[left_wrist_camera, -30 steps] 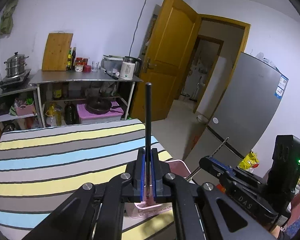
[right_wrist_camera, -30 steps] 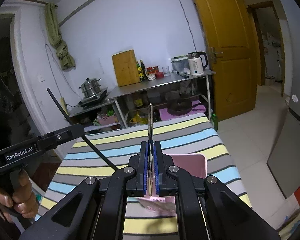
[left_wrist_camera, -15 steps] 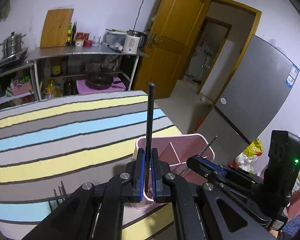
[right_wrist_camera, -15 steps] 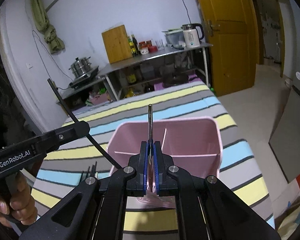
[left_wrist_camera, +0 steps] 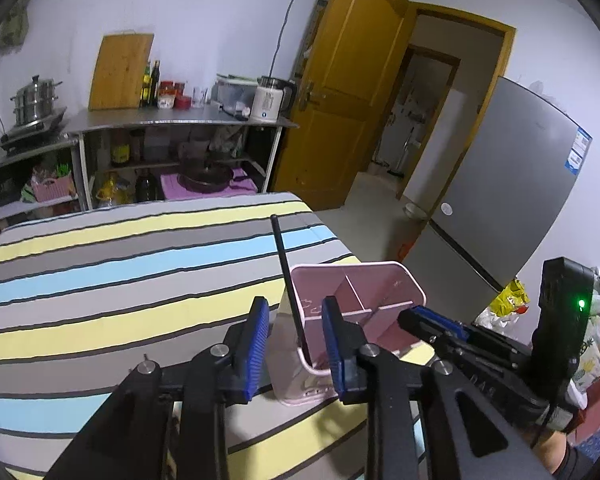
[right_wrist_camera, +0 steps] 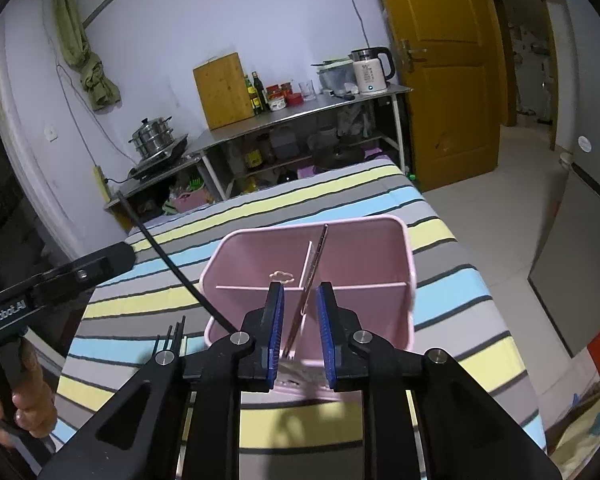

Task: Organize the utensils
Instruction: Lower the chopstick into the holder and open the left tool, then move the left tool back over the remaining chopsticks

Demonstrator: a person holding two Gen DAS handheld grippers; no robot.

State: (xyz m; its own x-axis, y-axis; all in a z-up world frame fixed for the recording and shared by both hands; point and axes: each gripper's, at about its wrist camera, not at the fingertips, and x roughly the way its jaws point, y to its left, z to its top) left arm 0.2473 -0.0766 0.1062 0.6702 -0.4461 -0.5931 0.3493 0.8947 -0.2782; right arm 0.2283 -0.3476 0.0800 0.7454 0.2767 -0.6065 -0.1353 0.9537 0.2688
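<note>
A pink divided utensil holder (left_wrist_camera: 380, 280) (right_wrist_camera: 404, 264) stands on the striped table. A black-handled utensil (left_wrist_camera: 286, 268) (right_wrist_camera: 168, 256) leans in its near left compartment. A silver utensil (right_wrist_camera: 314, 272) leans in the near compartment. My left gripper (left_wrist_camera: 294, 340) is open around the black handle, pads apart from it. My right gripper (right_wrist_camera: 300, 328) is open around the silver utensil, just above the holder. A black fork (right_wrist_camera: 172, 334) lies on the table left of the holder.
The striped tablecloth (left_wrist_camera: 120, 272) covers the table. A steel shelf (right_wrist_camera: 300, 112) with kettle, bottles and cutting board stands behind. A grey fridge (left_wrist_camera: 512, 184) and an open wooden door (left_wrist_camera: 352, 80) are at the right.
Both grippers have opened and let go of their utensils, which now lean in the pink holder. Both had lowered toward the holder before that.
</note>
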